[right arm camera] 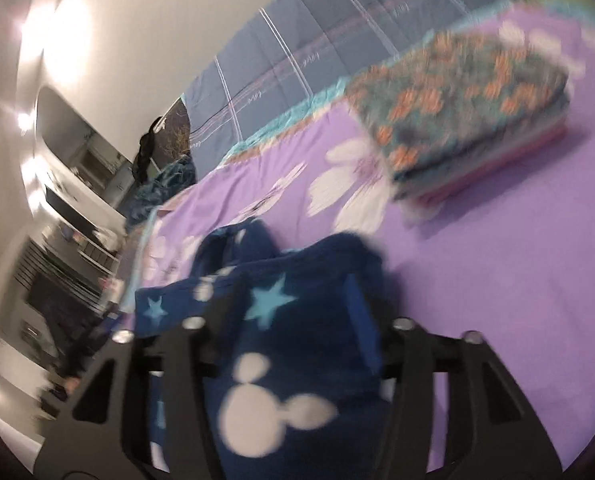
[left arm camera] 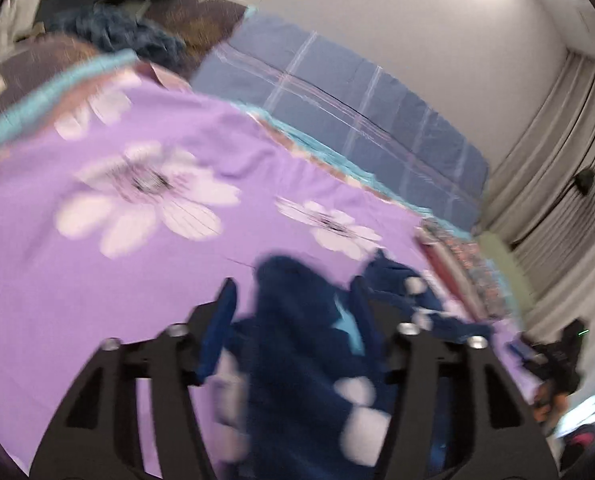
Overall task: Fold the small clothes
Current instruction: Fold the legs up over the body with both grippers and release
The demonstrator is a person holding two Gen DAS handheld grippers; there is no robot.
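Fleece in dark navy, a small garment printed with pale blue stars and white round-eared mouse heads, lies rumpled on the purple flowered bedspread, near the bed's near edge. In the left wrist view its long axis runs from close under the camera away up the bed, with a second lobe of the same cloth trailing off to the right; which end is the waist or neck cannot be told through the blur. The left gripper stands with its jaws parted wide, the blue pads on either side of a raised ridge of the fleece and not pinching it. In the right wrist view the garment again bunches up between the fingers, and the right gripper is likewise spread apart, cloth between the pads but not clamped. No earlier picture is given, so only this loosened stance can be told. Beyond the right gripper, well apart from the garment, a stack of folded clothes with an orange-flowered piece on top sits toward the bed's far side. A blue checked quilt lies along the far edge against the wall. Between garment and stack the bedspread is flat, with broad room ahead of both grippers; the left edge of the bed drops toward dark furniture.
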